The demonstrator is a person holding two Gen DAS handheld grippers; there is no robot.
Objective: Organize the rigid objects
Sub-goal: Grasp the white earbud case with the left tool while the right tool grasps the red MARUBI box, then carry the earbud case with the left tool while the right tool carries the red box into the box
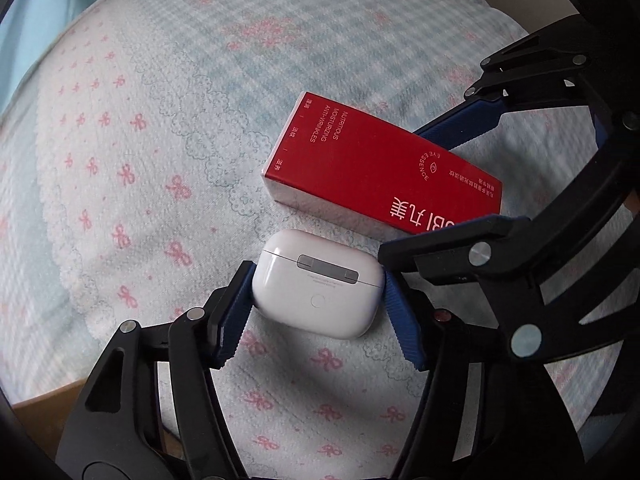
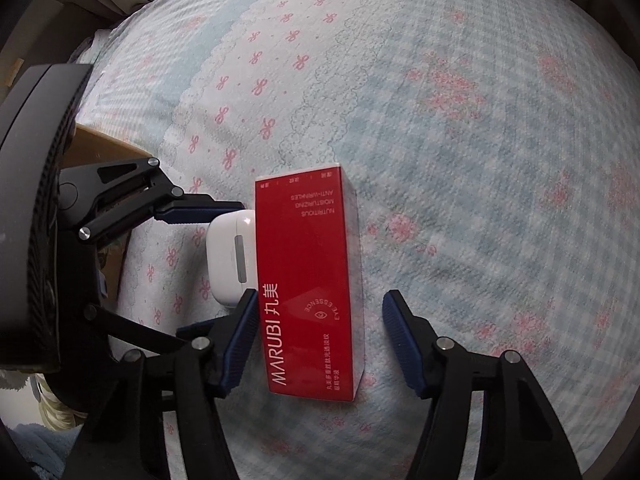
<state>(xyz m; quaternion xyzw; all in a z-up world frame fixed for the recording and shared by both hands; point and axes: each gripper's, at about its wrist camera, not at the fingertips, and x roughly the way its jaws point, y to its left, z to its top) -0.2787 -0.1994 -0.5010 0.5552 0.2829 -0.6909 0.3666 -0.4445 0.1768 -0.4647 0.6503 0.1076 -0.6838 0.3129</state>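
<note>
Soft daylight, fisheye-warped, blurred edges

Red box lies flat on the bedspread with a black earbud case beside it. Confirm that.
Not quite: the earbud case is white, not black, as the left wrist view shows. The red box does lie flat on the bedspread, the case beside it.

You have before you one glossy white rounded plastic earbud case (image 1: 316,284), one red rectangular cardboard carton with white lettering (image 2: 310,280), one pale blue-and-white checked quilted cloth with pink bows (image 1: 140,140) beneath them, and two black handheld grippers with blue ribbed pads: left gripper (image 1: 318,312), right gripper (image 2: 320,336).
</note>
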